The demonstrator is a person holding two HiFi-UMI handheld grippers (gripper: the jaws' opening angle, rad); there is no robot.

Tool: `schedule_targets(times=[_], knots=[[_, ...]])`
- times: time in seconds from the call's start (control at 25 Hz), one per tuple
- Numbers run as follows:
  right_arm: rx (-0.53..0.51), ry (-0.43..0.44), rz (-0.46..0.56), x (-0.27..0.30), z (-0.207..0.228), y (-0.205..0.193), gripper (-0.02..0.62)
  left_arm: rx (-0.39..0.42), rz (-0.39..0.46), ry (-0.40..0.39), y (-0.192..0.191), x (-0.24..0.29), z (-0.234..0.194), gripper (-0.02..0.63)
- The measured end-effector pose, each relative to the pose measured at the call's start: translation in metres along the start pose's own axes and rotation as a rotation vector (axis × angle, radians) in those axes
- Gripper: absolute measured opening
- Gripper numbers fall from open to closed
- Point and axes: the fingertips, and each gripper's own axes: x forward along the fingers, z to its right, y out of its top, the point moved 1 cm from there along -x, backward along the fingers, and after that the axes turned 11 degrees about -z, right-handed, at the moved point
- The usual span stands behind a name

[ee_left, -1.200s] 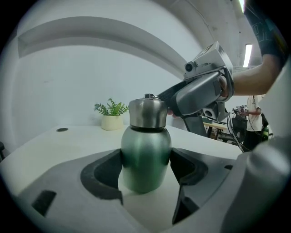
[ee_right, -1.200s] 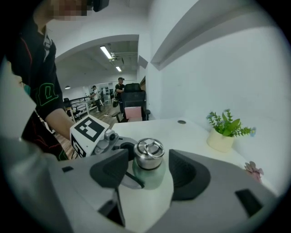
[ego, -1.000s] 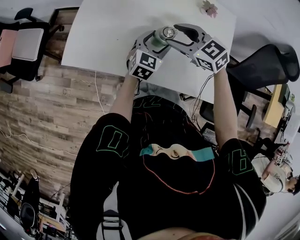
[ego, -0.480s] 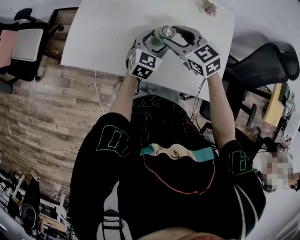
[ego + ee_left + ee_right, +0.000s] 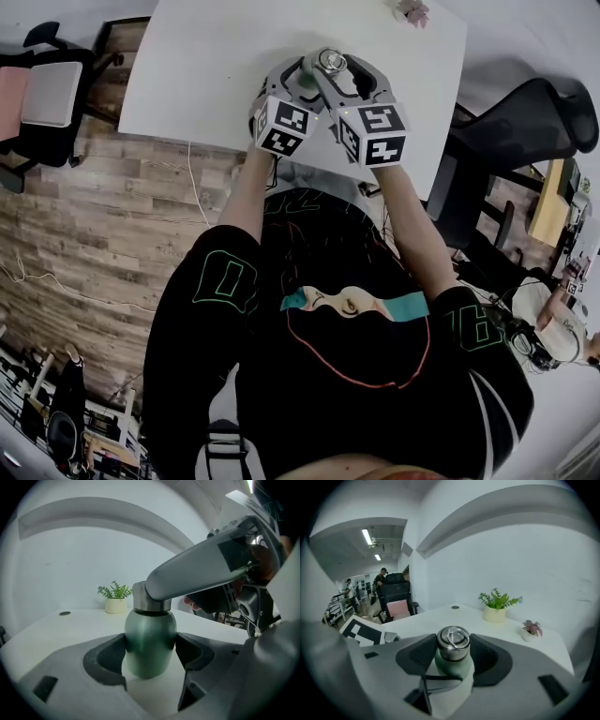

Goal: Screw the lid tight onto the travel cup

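Cup gripped at body and lid

The green cup (image 5: 150, 639) is upright over the near part of the white table (image 5: 206, 66). My left gripper (image 5: 151, 656) squeezes its body from both sides. My right gripper (image 5: 452, 660) has just been closing its jaws, which now pinch the steel lid (image 5: 453, 641) on top.

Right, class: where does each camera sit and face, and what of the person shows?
Head view: head-mounted, facing down at the table; torso, arms, left gripper, right gripper.
Left gripper view: on that gripper, along its jaws, clamped on the travel cup; right gripper crosses above.
Right gripper view: on that gripper, along its jaws, just closed round the lid; left gripper's marker cube.
Both gripper views share travel cup and potted plant.
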Motion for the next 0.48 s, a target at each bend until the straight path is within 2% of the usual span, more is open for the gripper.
schedule_targets(times=[0.12,0.24,0.32,0.48], knots=[[0.048,-0.076,0.027,-0.0004,0.0000,-0.0010,0.230,0.000,0.001,0.003,-0.0002,0.0002,0.0002,0.345],[0.063,-0.096,0.037,-0.0006,0.0001,-0.0011,0.230,0.001,0.002,0.002,-0.0002,0.0004,0.0003,0.345],[0.052,-0.068,0.035,-0.0003,-0.0001,-0.0011,0.232,0.001,0.002,0.001,0.0001,0.0006,0.0001,0.345],[0.005,0.057,0.012,-0.0005,-0.0041,0.0011,0.284,0.000,0.002,-0.005,-0.0006,0.0002,-0.0005,0.345]])
